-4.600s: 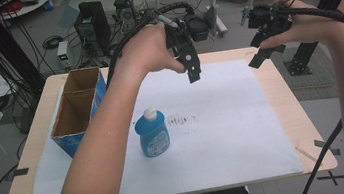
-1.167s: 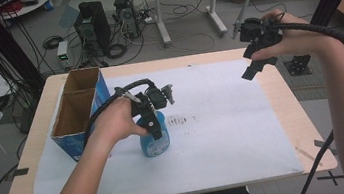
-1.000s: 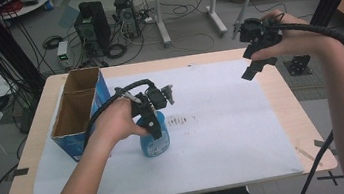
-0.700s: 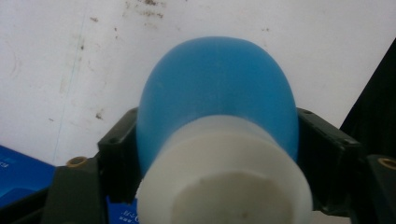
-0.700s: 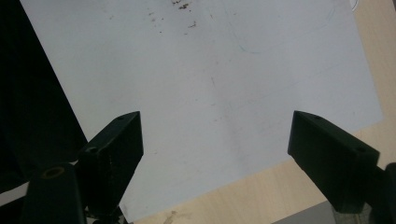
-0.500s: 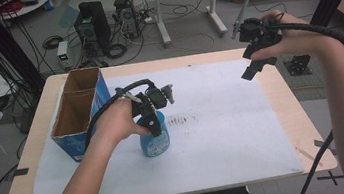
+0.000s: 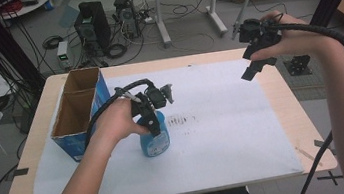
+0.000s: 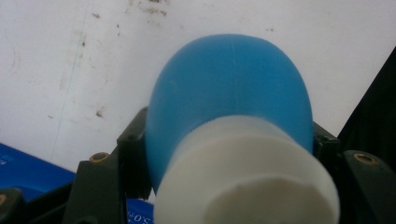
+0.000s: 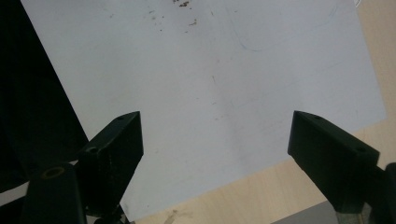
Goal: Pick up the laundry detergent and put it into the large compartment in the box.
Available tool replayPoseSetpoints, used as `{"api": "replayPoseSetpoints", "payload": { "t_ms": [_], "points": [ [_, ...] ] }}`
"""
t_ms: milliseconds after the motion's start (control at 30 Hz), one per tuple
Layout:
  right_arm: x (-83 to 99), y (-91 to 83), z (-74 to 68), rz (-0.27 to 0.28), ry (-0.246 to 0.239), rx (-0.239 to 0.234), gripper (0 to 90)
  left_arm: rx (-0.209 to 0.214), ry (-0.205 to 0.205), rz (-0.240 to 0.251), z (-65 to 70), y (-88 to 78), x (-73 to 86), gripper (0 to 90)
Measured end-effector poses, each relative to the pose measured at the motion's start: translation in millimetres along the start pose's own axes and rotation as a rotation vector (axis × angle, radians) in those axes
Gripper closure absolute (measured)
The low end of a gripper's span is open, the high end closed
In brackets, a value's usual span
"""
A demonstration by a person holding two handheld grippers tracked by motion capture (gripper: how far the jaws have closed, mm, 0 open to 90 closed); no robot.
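Toward the left half of the tabletop (image 7: 283,112), on the white paper sheet (image 7: 235,134) and just right of the blue cardboard box (image 7: 79,114), stands the blue bottle (image 7: 154,138), upright, with the left gripper (image 7: 152,125) at its upper part. The jaws have just been closing and now clamp the bottle's shoulder just below the white cap (image 8: 247,177). The bottle appears to be smooth moulded plastic: probably light, fairly stiff yet able to give under pressure, and likely slippery on its rounded shoulder; a hold at the narrow part under the cap, as here, seems the surest. The right gripper (image 7: 251,64) hangs above the far right corner, its jaws wide apart and holding nothing. The high view gives the bottle's place and label; the left gripper view alone shows both jaws pressed against the shoulder; the right gripper view adds the sheet's edge over bare wood.
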State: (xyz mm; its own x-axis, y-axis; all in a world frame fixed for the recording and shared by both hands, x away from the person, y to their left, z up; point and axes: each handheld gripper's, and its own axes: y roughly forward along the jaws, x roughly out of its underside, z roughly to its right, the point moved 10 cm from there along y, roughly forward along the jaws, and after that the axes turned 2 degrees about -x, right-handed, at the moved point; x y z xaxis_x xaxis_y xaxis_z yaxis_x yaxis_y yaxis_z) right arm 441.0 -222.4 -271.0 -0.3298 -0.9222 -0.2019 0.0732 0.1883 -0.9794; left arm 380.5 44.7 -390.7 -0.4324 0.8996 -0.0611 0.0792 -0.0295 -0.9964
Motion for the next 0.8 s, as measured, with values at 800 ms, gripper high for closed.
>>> {"api": "replayPoseSetpoints", "payload": {
  "t_ms": [800],
  "points": [
    [0.7, 2.0, 0.2, 0.001, 0.001, -0.005, 18.5, 0.006, -0.003, -0.026, -5.5, -1.8, 1.3, 38.0]
  ]
}}
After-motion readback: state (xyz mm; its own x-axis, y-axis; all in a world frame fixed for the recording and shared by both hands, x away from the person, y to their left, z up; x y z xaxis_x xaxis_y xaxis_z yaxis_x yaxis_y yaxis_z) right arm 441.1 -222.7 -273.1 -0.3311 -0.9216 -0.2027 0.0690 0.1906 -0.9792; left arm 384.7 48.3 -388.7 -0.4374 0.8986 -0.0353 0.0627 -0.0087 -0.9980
